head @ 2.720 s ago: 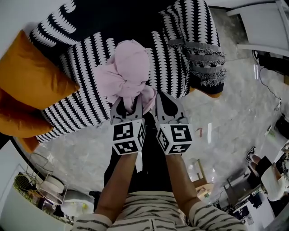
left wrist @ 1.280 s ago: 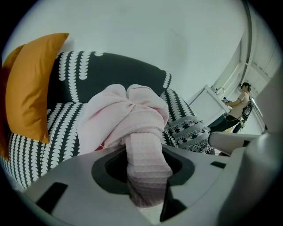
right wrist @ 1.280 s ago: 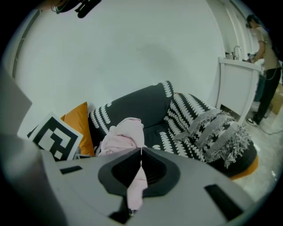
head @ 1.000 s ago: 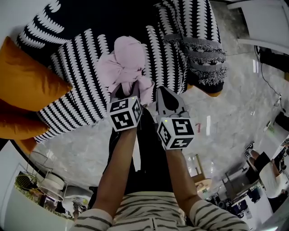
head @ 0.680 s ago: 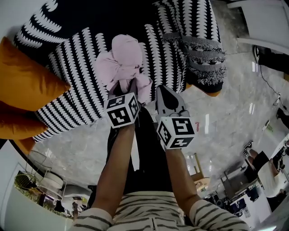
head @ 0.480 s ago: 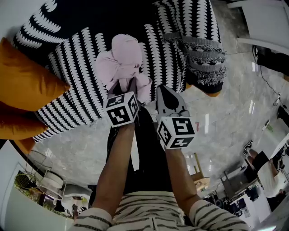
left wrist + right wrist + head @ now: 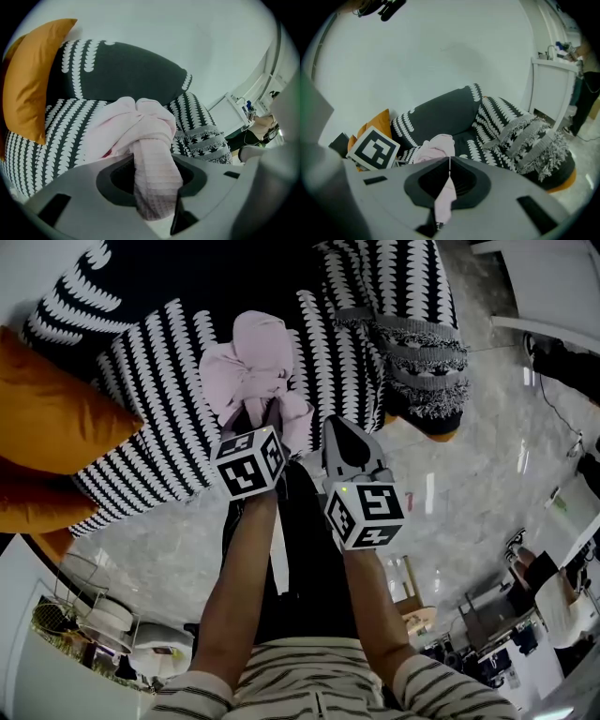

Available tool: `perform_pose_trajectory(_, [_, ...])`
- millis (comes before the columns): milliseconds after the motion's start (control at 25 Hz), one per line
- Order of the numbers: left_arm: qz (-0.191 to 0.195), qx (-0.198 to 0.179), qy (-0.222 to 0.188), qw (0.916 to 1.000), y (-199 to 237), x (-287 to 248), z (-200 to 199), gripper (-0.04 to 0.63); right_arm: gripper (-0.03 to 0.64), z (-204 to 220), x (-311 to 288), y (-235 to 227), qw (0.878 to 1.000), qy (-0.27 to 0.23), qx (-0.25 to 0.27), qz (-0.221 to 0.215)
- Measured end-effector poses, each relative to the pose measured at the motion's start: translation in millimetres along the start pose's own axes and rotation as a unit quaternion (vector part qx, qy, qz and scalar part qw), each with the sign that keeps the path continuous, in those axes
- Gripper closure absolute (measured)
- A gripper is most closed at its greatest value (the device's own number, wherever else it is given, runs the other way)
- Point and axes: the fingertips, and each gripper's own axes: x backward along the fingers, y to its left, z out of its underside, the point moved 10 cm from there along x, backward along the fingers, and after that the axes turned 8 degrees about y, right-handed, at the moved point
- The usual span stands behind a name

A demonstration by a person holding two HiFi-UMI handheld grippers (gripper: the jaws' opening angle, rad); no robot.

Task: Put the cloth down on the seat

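A pink waffle-weave cloth (image 7: 251, 371) lies bunched on the black-and-white patterned seat (image 7: 159, 446) of a sofa. My left gripper (image 7: 265, 416) is shut on a thick fold of the cloth (image 7: 152, 173), which runs up between its jaws. My right gripper (image 7: 330, 427) is shut on a thin corner of the same cloth (image 7: 445, 199), just right of the left one. In the right gripper view the cloth's bulk (image 7: 436, 145) rests on the seat (image 7: 487, 157) behind the jaws, and the left gripper's marker cube (image 7: 374, 149) shows at the left.
An orange cushion (image 7: 56, 442) leans at the sofa's left end. A fringed patterned cushion (image 7: 427, 362) sits at the right end. Marble floor (image 7: 469, 474) lies in front. White furniture (image 7: 553, 287) stands at the right. A person's striped sleeves and forearms (image 7: 234, 587) hold the grippers.
The left gripper has pushed forward toward the bunched cloth, and its cube has tilted. The right gripper has kept its place and its hold.
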Motion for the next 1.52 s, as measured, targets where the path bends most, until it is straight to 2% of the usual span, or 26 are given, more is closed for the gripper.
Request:
perform_pose_trajectory(600, [-0.01, 0.027, 0.015, 0.9995, 16.3, -20.8, 11.8, 0.42, 0.603, 4.7, -9.4, -3.0, 1.0, 0.012, 0.004, -0.007])
perform_pose_trajectory(920, [-0.016, 0.01, -0.01, 0.9998, 5.1, -11.3, -3.6, 0.515, 0.603, -5.6, -9.0, 1.7, 1.0, 0.009, 0.007, -0.013])
perform_pose_trajectory(1080, [-0.01, 0.009, -0.019, 0.9997, 0.7, 12.6, -10.9, 0.551, 0.601, -16.7, 2.0, 13.5, 1.0, 0.011, 0.004, -0.012])
perform_pose_trajectory(1200, [-0.004, 0.006, -0.033, 0.9994, -2.4, 32.4, -17.0, 0.57, 0.603, -25.0, 13.8, 23.8, 1.0, 0.005, 0.008, -0.009])
perform_pose_trajectory(1520, [0.003, -0.009, -0.061, 0.9981, 6.5, 29.0, -9.2, 0.591, 0.603, -1.4, 1.5, 25.5, 1.0, -0.007, 0.011, -0.011])
